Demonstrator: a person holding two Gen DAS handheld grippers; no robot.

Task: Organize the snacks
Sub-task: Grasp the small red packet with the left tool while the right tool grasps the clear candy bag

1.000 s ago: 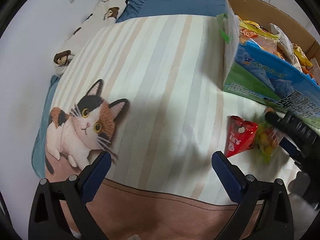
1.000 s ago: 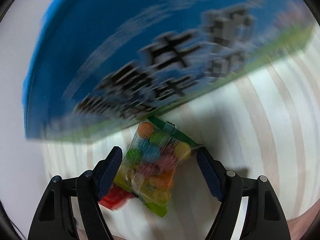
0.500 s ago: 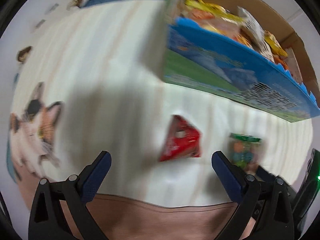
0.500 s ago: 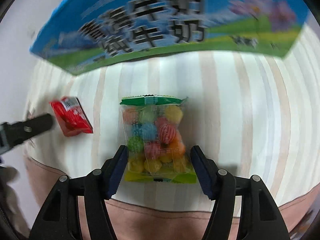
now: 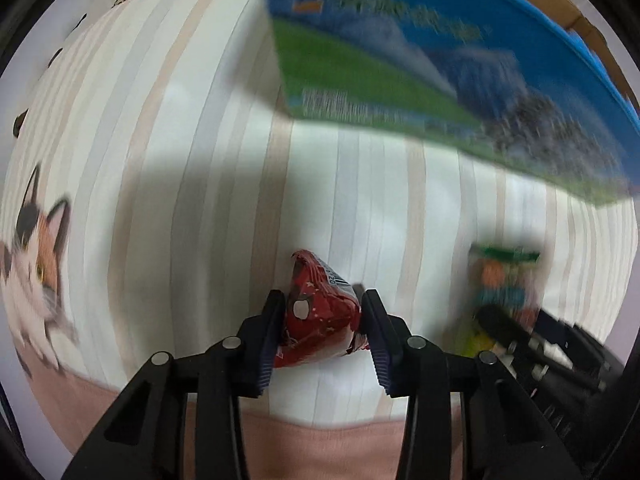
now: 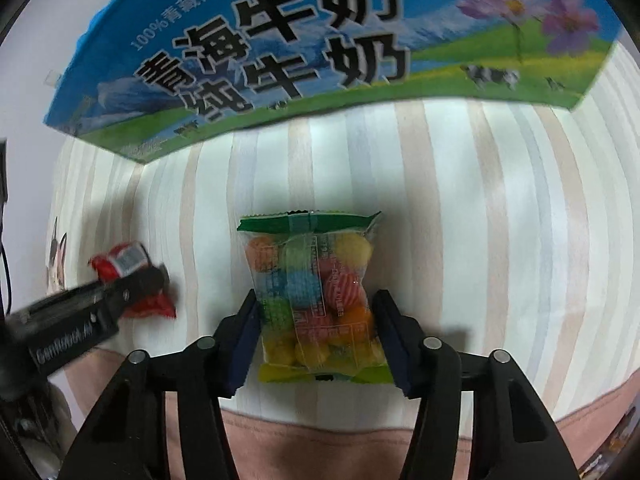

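My left tool (image 5: 322,308) has closed from wide apart onto the red snack packet (image 5: 320,320) on the bed (image 5: 180,160); my right tool (image 6: 316,312) has tightened around the candy bag (image 6: 312,292); both look ready to lift toward the box (image 6: 280,40).

- Left wrist view looks forward, low and close over the striped bed (image 5: 192,184), toward the milk box (image 5: 400,68).
- Right wrist view faces the same box (image 6: 320,52) from nearby.
- Both share the red packet (image 5: 320,316) and candy bag (image 6: 316,292).
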